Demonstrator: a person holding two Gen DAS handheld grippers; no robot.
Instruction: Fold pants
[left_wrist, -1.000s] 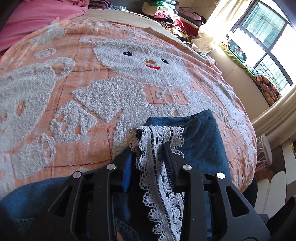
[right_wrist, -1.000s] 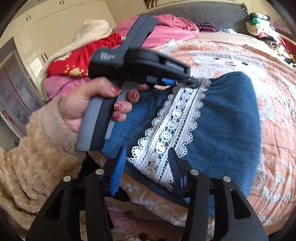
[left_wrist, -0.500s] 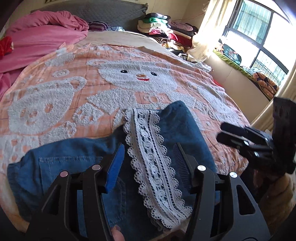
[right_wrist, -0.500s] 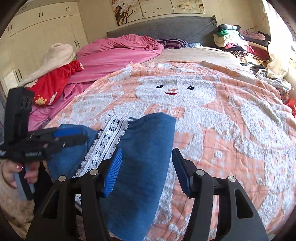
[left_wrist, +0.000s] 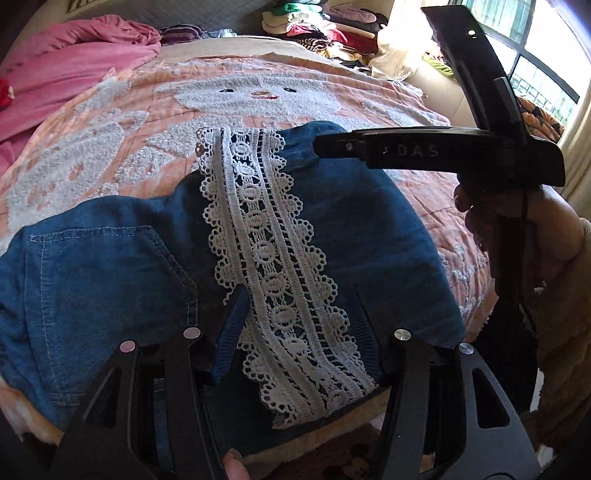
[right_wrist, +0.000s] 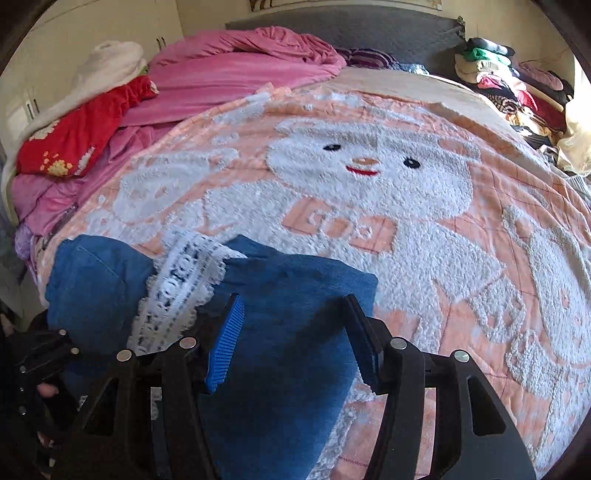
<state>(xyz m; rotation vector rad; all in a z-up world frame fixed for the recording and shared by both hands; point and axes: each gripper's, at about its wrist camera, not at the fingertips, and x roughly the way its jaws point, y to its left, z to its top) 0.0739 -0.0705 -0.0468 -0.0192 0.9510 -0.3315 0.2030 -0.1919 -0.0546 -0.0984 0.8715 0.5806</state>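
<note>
The pants (left_wrist: 122, 280) lie bunched at the near edge of the bed, on the peach bear blanket (right_wrist: 461, 266), with the white lace strip (left_wrist: 273, 266) running from near to far across the denim. The left gripper (left_wrist: 299, 325) hangs over the lace with its jaws apart after just opening; the lace sits between the pads but nothing presses on it, so it is released. The right gripper (right_wrist: 295, 339) is also let go, its jaws having just widened, poised above the folded blue leg on the right side of the bundle.

My read: one fold is laid down and both tools are free for the next one. To do it well, the denim wants flattening first, since the left side with the pocket stitching (left_wrist: 99, 236) is lumpy and rides over the bed edge. Each gripper should bite denim, not lace alone, which would stretch and drag. Grab matching corners, lift together and carry the fold over evenly so the edges meet. The other gripper's handle crosses the left wrist view on the right, so the two tools are close and could knock.

Containers: none in sight. Clothes sit stacked loose at the far right corner (right_wrist: 509, 85).
</note>
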